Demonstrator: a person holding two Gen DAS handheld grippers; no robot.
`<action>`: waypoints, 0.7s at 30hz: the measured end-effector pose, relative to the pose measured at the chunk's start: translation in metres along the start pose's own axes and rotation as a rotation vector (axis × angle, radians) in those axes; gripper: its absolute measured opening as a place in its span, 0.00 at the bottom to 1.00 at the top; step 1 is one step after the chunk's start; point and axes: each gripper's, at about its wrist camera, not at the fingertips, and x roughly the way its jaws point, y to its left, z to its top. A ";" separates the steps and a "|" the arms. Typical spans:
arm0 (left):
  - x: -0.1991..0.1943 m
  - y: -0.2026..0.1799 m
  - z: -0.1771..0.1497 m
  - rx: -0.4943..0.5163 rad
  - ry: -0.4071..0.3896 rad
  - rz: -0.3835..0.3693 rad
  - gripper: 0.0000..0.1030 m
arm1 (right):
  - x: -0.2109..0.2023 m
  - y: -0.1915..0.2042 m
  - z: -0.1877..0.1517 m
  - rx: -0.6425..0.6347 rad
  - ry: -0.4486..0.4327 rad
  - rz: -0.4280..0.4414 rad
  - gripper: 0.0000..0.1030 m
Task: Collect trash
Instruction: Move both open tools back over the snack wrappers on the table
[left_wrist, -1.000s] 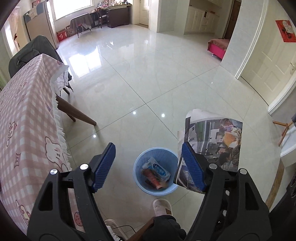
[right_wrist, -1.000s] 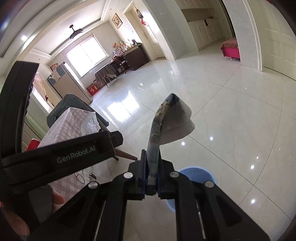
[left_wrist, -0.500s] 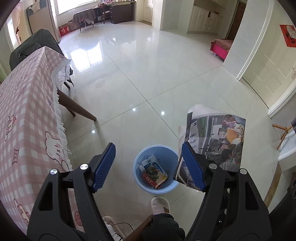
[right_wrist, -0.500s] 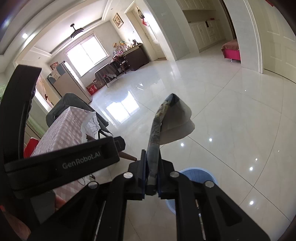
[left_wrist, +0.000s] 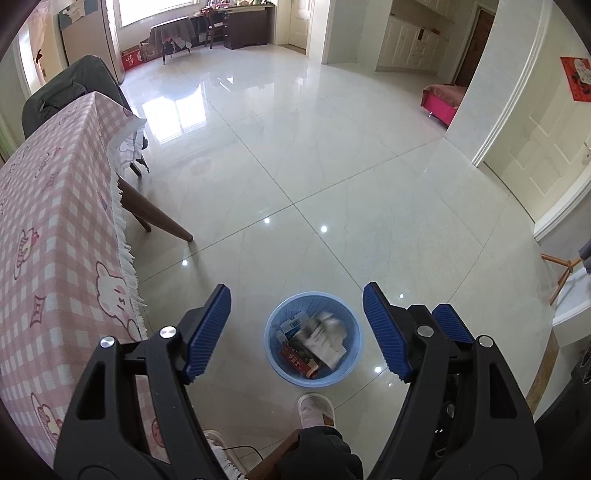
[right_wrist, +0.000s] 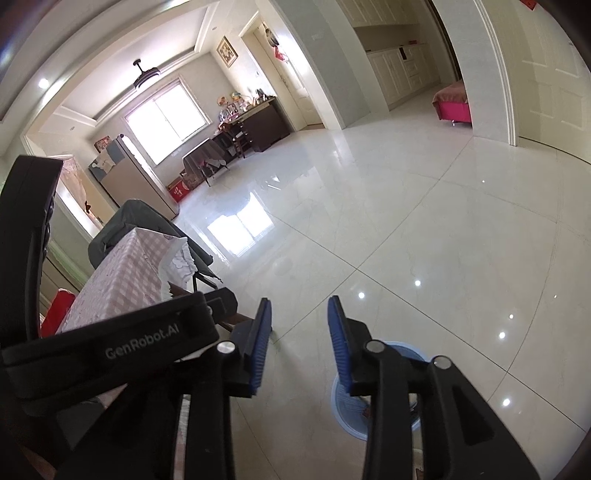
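trash (left_wrist: 320, 341) sits heaped in the bin (left_wrist: 273, 350) on the floor, near the bench (left_wrist: 55, 229), both grippers' fingers (left_wrist: 207, 328) wide apart and empty, so the loose paper on top could spill if the slipper (left_wrist: 316, 408) bumps the bin.

Round blue basket (left_wrist: 343, 363) upright on floor, crumpled newspaper (left_wrist: 325, 341) inside atop cartons (left_wrist: 295, 360)

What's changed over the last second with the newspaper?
The right gripper opened and let go of the newspaper, which dropped into the blue trash basket on top of the cartons. The left gripper stayed open above the basket, which has not moved.
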 end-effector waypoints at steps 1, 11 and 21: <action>-0.005 0.000 0.000 -0.002 -0.007 -0.004 0.71 | -0.005 0.002 0.001 -0.002 -0.004 0.002 0.31; -0.083 0.014 -0.011 -0.025 -0.111 -0.028 0.71 | -0.066 0.045 0.007 -0.089 -0.045 0.043 0.32; -0.181 0.044 -0.045 -0.047 -0.260 -0.009 0.71 | -0.145 0.097 0.001 -0.209 -0.105 0.067 0.43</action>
